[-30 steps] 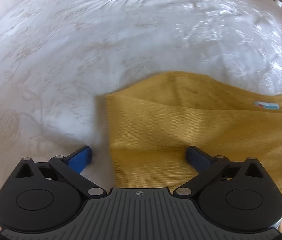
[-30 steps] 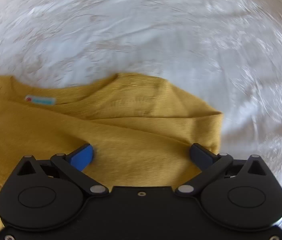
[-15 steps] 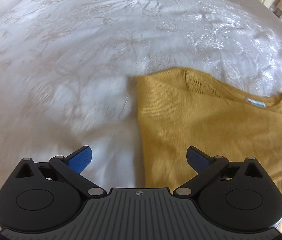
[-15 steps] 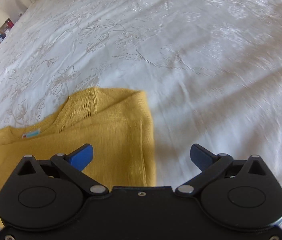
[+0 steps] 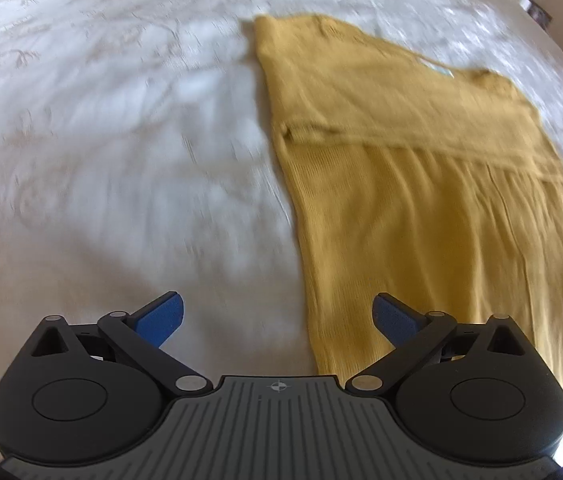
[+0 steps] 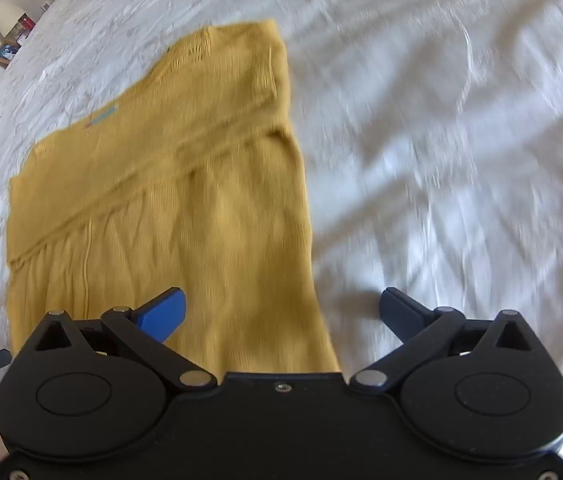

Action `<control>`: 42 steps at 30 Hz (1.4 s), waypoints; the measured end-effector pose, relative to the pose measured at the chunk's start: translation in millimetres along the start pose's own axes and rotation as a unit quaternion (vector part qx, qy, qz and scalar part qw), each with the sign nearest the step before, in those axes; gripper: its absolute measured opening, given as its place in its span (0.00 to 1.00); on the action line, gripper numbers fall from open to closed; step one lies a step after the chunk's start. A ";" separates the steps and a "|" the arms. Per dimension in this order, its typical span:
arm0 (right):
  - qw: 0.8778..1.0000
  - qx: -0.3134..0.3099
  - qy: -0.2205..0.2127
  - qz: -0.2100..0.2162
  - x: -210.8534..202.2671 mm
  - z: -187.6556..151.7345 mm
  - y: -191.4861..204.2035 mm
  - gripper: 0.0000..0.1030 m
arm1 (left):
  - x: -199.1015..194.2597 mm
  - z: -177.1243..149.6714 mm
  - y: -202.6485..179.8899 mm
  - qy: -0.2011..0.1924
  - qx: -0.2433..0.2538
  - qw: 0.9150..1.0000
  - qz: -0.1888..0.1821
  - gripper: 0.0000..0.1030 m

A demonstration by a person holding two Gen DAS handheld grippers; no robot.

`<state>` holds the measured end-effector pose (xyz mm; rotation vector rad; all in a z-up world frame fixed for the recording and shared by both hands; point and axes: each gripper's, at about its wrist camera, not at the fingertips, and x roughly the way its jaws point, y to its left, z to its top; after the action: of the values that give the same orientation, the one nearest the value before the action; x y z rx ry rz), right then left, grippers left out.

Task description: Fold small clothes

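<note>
Left hand-held gripper [image 5: 277,316]: fingers spread wide, pinching nothing, above the left edge of the yellow top [image 5: 421,184]; 1 blue pad [image 5: 161,318] over the bedspread [image 5: 101,140], the other over the knit.
Right hand-held gripper [image 6: 281,312]: fingers spread wide, pinching nothing, above the top's right edge.
Yellow top: lies flat on the white embroidered bedspread, 1 fold band across it below the neckline, label [image 6: 101,117] at the neck.
Lamp [image 6: 6,16]: beyond the top's neck end, off the bed.
Blur: both views smeared.
</note>
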<state>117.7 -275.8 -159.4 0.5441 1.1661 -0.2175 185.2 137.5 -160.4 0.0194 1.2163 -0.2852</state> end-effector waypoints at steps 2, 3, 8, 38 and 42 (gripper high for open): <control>1.000 0.009 0.002 0.000 -4.2 -18.1 -2.3 1.00 | 1.7 -15.6 -3.4 0.014 0.011 1.000 -0.013 1.00; 1.000 0.015 0.004 0.000 -5.7 -27.4 -5.1 1.00 | 2.7 -22.3 -5.4 0.019 0.016 1.000 -0.017 1.00; 0.999 0.032 0.022 -0.002 -6.1 -59.9 -17.5 1.00 | -0.3 -57.8 -22.2 0.022 0.053 0.998 -0.024 1.00; 0.989 -0.048 0.041 0.135 -23.4 -138.6 -77.3 1.00 | 2.0 -124.3 -35.4 -0.009 -0.036 0.999 0.008 1.00; 0.987 -0.047 0.047 0.143 -17.4 -143.5 -81.7 1.00 | 2.2 -135.5 -40.3 -0.013 -0.006 1.000 0.016 1.00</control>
<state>-41.0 -273.9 -208.1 0.6359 1.1677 0.1107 51.9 120.8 -204.5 0.0241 1.1899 -0.2504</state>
